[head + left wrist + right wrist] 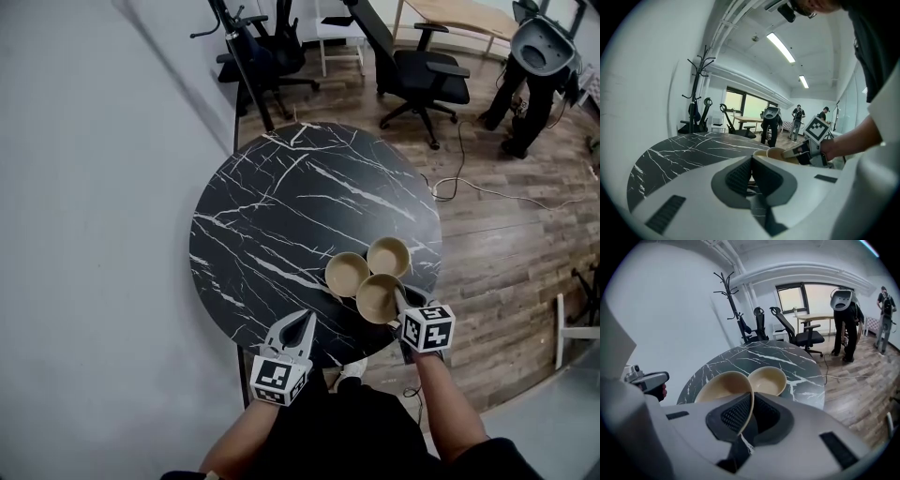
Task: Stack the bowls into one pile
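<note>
Three tan bowls cluster on the near right of a round black marble table (281, 206). One bowl (347, 274) sits at the left and another (388, 256) behind. The nearest bowl (378, 298) (723, 386) is held by its near rim in my right gripper (399, 300) (750, 417), which is shut on it, the rim standing thin between the pads. Beyond it the right gripper view shows a second bowl (767, 379). My left gripper (302, 324) (751, 176) is shut and holds nothing, left of the bowls over the table's near edge.
The table's far and left parts show bare marble. A white wall runs along the left. Office chairs (422, 75), a coat stand (733, 301) and a desk stand beyond on the wooden floor. A cable (487, 192) lies on the floor at the right.
</note>
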`<state>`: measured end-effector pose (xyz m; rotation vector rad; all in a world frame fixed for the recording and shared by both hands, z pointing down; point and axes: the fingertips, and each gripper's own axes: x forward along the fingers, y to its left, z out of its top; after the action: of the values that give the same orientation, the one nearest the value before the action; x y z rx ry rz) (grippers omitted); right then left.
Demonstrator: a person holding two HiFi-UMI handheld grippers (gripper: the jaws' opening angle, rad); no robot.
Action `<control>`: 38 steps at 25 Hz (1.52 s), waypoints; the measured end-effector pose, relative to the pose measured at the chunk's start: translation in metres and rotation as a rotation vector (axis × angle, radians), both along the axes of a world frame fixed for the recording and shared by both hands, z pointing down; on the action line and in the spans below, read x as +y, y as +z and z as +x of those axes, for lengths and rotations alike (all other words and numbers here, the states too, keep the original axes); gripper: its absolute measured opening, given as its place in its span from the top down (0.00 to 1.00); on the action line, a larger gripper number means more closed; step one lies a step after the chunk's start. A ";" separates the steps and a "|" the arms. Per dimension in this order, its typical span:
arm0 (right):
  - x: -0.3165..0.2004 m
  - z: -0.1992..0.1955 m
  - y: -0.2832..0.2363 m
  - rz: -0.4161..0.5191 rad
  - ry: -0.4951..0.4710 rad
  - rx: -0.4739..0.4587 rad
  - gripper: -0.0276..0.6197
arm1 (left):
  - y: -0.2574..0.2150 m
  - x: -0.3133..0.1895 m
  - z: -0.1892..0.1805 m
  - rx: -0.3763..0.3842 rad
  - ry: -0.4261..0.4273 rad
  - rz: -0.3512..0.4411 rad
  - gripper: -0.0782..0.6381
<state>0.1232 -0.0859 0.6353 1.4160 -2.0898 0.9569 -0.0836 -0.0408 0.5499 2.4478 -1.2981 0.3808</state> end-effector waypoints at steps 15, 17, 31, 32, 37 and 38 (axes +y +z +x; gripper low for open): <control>-0.066 0.026 0.000 0.017 0.026 0.091 0.91 | 0.005 -0.020 -0.031 -0.029 -0.044 -0.012 0.87; -0.076 0.030 0.002 0.015 0.032 0.105 0.91 | 0.005 -0.023 -0.036 -0.031 -0.054 -0.017 0.87; -0.101 0.035 0.039 -0.056 0.061 0.149 0.90 | 0.002 -0.033 -0.044 -0.049 -0.046 -0.016 0.87; -0.101 0.036 0.040 -0.053 0.070 0.145 0.90 | 0.002 -0.033 -0.044 -0.049 -0.046 -0.018 0.87; -0.103 0.033 0.039 -0.028 0.080 0.125 0.79 | 0.002 -0.032 -0.041 -0.047 -0.024 -0.013 0.87; -0.104 0.033 0.038 -0.023 0.086 0.120 0.78 | 0.002 -0.032 -0.039 -0.044 -0.019 -0.014 0.87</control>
<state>0.1563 -0.1897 0.6728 1.5243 -1.9388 0.9020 -0.1231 -0.0728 0.5517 2.4270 -1.3312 0.4401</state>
